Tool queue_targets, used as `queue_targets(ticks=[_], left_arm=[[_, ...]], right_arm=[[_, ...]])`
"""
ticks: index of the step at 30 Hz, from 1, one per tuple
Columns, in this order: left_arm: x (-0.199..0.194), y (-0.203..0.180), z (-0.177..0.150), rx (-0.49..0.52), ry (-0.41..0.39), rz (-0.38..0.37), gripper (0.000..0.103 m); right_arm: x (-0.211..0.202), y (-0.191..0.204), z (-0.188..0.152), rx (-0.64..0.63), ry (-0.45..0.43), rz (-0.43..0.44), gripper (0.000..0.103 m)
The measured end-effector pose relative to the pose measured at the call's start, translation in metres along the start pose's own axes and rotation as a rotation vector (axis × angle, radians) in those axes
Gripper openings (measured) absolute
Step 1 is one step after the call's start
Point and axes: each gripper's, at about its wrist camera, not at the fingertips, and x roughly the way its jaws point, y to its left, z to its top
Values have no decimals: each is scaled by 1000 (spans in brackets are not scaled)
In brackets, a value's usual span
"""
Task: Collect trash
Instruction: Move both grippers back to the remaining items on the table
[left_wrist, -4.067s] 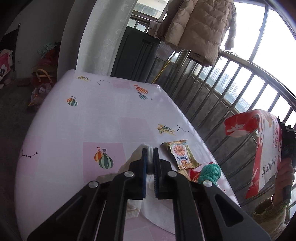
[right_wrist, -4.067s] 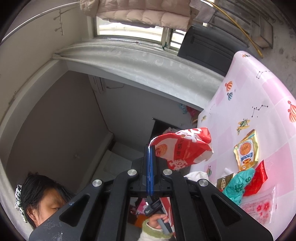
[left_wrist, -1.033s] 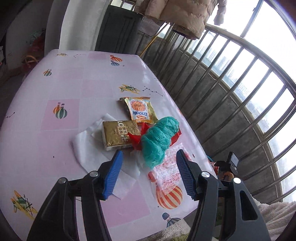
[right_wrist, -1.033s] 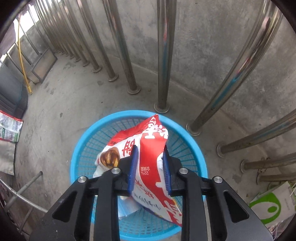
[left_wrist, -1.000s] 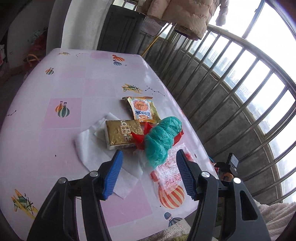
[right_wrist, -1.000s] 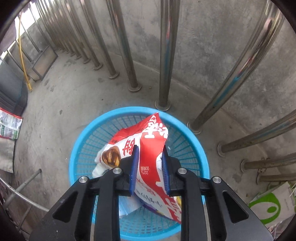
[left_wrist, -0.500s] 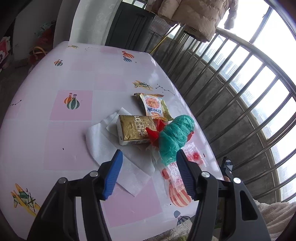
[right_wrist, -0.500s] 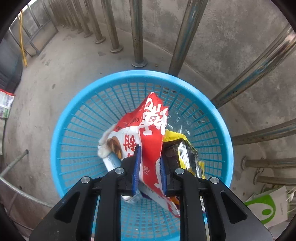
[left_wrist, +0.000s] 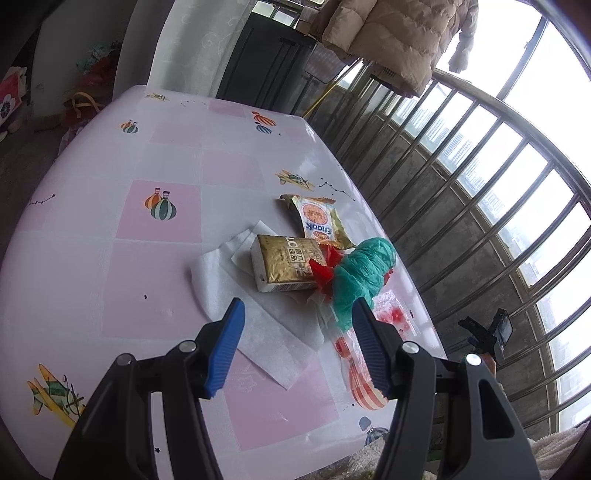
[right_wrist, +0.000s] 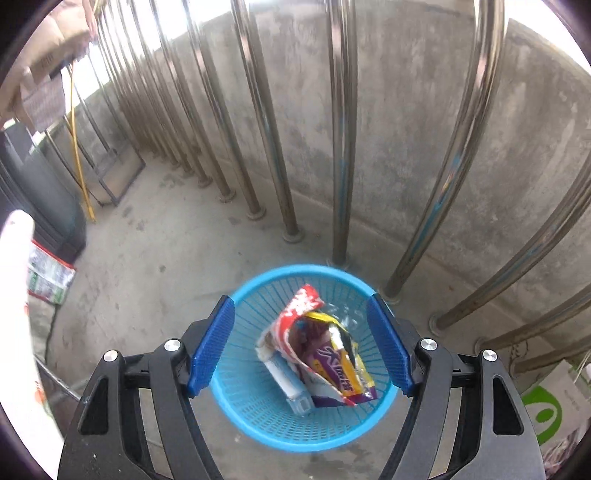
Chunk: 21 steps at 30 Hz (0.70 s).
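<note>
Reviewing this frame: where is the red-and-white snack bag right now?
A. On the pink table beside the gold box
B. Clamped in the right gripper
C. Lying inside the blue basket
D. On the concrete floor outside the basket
C. The red-and-white snack bag lies inside the blue basket among other wrappers, and the right gripper above it is open and empty.

On the table (left_wrist: 92, 229): 1 gold box (left_wrist: 286, 267), 1 snack packet (left_wrist: 317, 221), 1 green bag (left_wrist: 360, 280), 1 white napkin (left_wrist: 236, 295), 1 red wrapper (left_wrist: 321, 267). On the floor: 1 blue basket (right_wrist: 258, 417).
</note>
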Motion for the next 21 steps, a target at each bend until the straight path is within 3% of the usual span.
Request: queue_targets(ticks=[5, 12, 15, 21], left_arm=[[-1, 5, -2, 3, -21, 5, 60], [1, 16, -11, -19, -31, 19, 61], [3, 23, -16, -35, -26, 23, 61], [4, 33, -23, -68, -28, 4, 61]], right_arm=[[-71, 56, 9, -51, -59, 268, 70], [-113, 131, -15, -194, 65, 598, 70], [-120, 162, -36, -262, 143, 668, 70], [-125, 202, -81, -386, 311, 721, 64]])
